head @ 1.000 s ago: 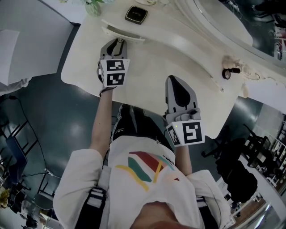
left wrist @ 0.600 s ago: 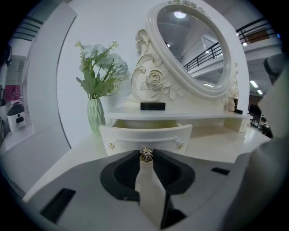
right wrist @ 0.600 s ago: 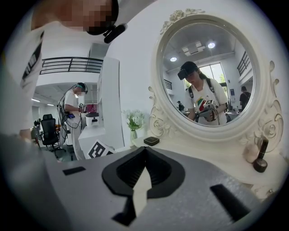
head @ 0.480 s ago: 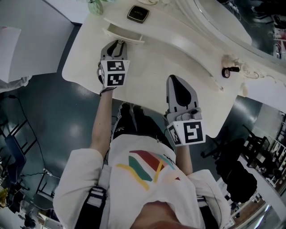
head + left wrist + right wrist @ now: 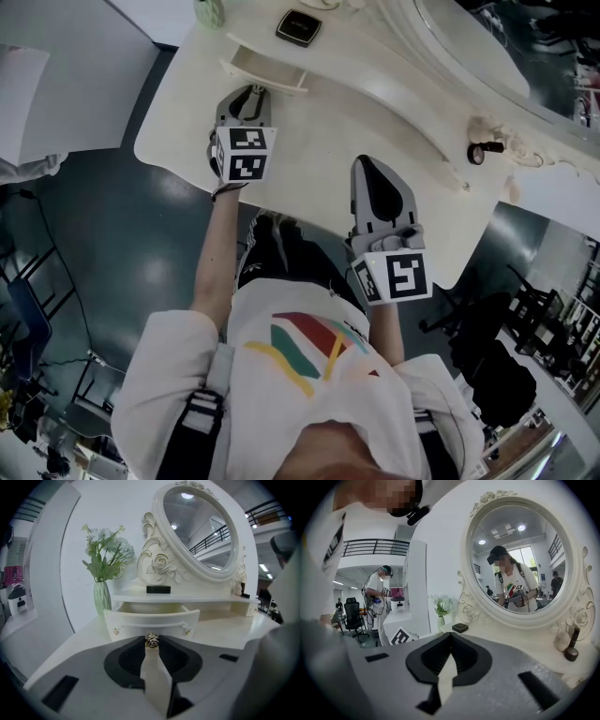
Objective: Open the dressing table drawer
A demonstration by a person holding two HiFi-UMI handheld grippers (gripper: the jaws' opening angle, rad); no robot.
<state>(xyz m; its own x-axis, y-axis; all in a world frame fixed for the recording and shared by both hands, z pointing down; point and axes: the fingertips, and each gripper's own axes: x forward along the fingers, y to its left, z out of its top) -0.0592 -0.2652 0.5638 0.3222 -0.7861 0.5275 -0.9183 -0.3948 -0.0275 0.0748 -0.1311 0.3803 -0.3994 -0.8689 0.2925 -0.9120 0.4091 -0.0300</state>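
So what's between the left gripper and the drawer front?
A little gold knob. The left gripper pinches it, with the drawer pulled out behind. The left gripper view shows this.

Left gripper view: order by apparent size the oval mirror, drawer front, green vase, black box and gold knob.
1. oval mirror
2. drawer front
3. green vase
4. black box and gold knob look about alike. The knob sits nearest the camera, so these two stay unranked.

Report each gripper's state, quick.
Left gripper: shut on the drawer knob.
Right gripper: shut, holding nothing.
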